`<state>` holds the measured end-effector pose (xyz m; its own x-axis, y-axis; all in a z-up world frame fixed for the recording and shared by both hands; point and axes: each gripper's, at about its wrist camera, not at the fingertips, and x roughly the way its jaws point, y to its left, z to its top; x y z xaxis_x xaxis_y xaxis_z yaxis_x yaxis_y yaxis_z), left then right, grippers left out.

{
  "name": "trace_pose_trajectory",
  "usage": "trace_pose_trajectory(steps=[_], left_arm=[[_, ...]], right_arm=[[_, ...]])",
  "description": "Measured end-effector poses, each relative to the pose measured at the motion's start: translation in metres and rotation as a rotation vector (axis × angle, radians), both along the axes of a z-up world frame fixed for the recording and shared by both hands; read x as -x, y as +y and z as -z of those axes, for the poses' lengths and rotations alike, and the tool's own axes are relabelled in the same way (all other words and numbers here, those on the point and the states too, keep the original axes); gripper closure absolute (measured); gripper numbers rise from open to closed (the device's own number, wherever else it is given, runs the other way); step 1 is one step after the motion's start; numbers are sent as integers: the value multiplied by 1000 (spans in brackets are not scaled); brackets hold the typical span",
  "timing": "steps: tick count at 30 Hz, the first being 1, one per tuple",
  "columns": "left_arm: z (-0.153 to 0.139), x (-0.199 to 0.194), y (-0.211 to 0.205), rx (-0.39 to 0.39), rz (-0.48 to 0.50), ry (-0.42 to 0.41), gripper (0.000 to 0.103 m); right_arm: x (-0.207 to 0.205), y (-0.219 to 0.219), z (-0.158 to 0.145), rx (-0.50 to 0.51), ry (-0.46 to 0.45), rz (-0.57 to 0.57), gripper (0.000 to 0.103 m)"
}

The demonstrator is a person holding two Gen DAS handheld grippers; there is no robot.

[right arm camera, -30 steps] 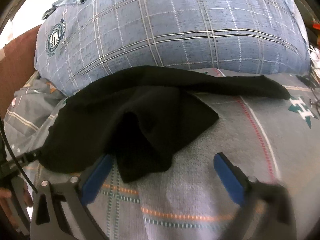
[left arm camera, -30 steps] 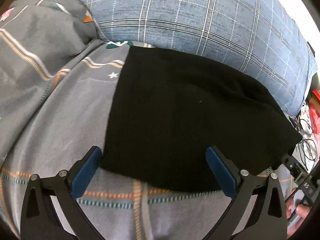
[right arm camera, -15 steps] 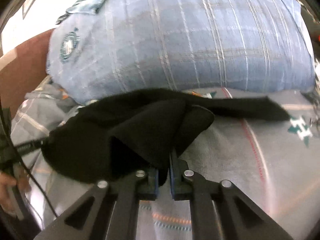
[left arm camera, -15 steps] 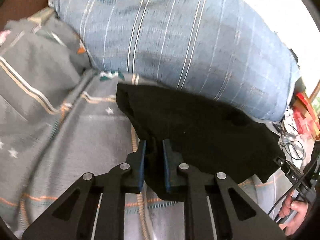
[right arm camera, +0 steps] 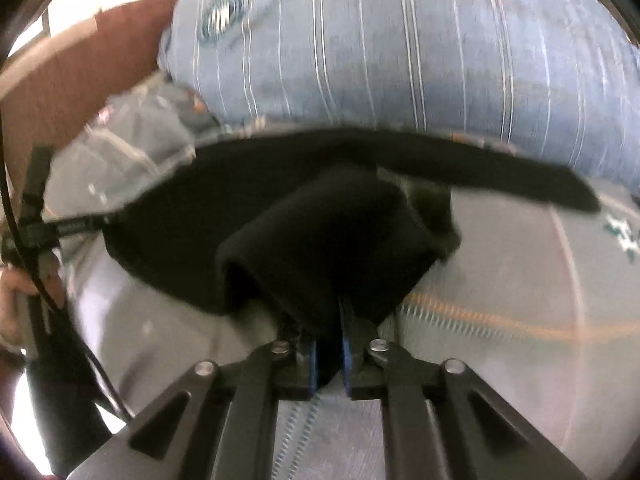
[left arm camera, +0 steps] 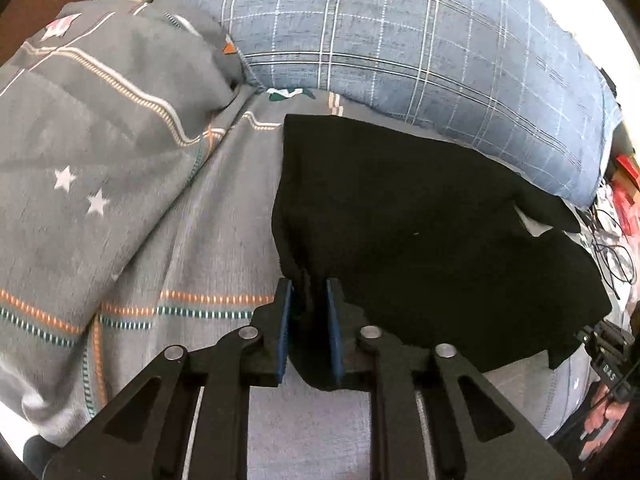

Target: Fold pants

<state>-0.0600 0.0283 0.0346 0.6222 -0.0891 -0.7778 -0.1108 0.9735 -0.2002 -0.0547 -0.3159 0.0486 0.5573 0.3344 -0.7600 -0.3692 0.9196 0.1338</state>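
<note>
Both grippers were clamped on the pants' (left arm camera: 420, 220) near edge: left gripper (left arm camera: 308, 300) on one corner, right gripper (right arm camera: 328, 344) w/ its corner lifted. Pants lay on bed (left arm camera: 200, 240), under pillow (left arm camera: 400, 40). Fold barely begun; rest remained.

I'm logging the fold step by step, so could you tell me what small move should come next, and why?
Probably carry both pinched edges up and forward toward the blue plaid pillow. The left gripper and right gripper are each shut on the near edge of the black pants, which lie on the grey bedspread.
</note>
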Motion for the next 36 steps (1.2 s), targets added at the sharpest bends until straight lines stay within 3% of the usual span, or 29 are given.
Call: trace_pose_trajectory(steps=[2, 4, 12, 16, 19, 25, 32, 33, 34, 36], left_arm=[[-4, 6, 3, 6, -16, 1, 72], [-9, 11, 8, 14, -32, 0, 46], [-49, 35, 12, -24, -60, -101, 34], [-58, 29, -3, -15, -5, -121, 29], [-54, 16, -25, -22, 56, -115, 29], [-39, -5, -72, 27, 161, -83, 29], [-19, -19, -119, 30, 254, -28, 29], [-17, -20, -123, 27, 260, -22, 29], [-14, -20, -124, 25, 263, -15, 29], [-9, -22, -128, 23, 273, 7, 29]], right_arm=[[3, -11, -4, -43, 28, 7, 76], [8, -28, -13, -86, 22, 31, 55], [-1, -70, -28, -139, 14, 126, 42], [-2, -79, -35, -199, 23, 92, 42], [-1, -87, -42, -186, 14, 95, 34], [-20, -96, -38, -148, 2, 156, 33], [-62, -76, 7, -86, 85, 151, 37], [-65, -74, 10, -79, 87, 147, 53], [-66, -70, 14, -64, 90, 136, 77], [-62, -64, 15, -17, 54, 126, 86]])
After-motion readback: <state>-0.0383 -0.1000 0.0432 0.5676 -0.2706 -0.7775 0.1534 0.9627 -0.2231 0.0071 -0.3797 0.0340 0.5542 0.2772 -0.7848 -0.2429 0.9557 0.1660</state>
